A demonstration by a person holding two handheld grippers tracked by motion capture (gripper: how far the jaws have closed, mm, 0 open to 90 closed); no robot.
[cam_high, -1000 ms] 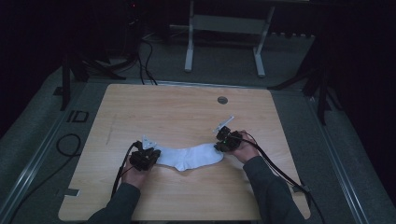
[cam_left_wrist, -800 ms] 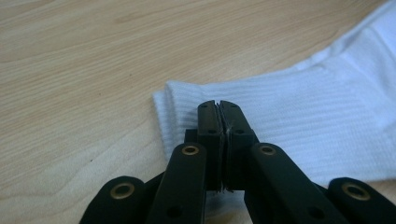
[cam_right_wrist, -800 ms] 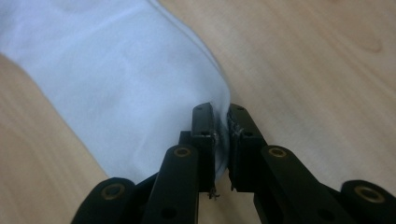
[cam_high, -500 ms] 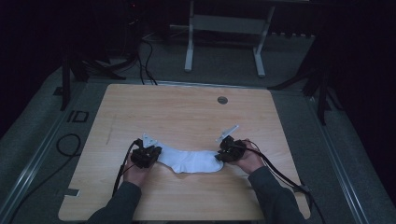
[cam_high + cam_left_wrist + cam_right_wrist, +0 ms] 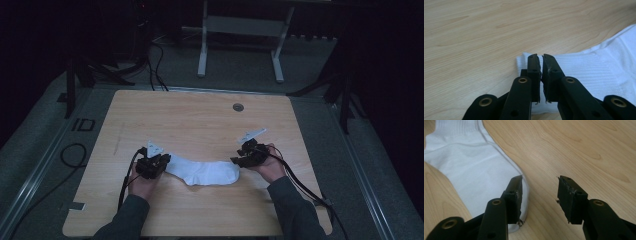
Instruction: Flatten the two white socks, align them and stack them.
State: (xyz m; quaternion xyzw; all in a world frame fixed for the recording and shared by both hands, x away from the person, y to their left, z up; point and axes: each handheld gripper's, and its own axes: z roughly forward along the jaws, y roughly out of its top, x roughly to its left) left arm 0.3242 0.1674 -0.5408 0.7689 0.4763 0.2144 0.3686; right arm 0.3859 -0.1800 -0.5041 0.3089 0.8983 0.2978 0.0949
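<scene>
White ribbed sock (image 5: 205, 172) flat on wooden table (image 5: 200, 120), left tongs (image 5: 541, 68) clenched on its cuff, right tongs (image 5: 540, 195) released, just opened.

A plain white sock (image 5: 204, 172) with a fine ribbed knit at its cuff and a smoother, faintly woven texture along the foot. It lies on a table (image 5: 200, 120) of pale honey-coloured wood with darker brown grain streaks (and one small round grey fitting (image 5: 238, 107) near the far edge). The left gripper (image 5: 541, 65) and the right gripper (image 5: 541, 188) are matte black, with brass-coloured rivets on their arms; each carries a light grey plate and a black cable. The person's sleeves (image 5: 292, 212) are dark grey-green. The floor (image 5: 45, 140) around is dull grey, the background nearly black.
</scene>
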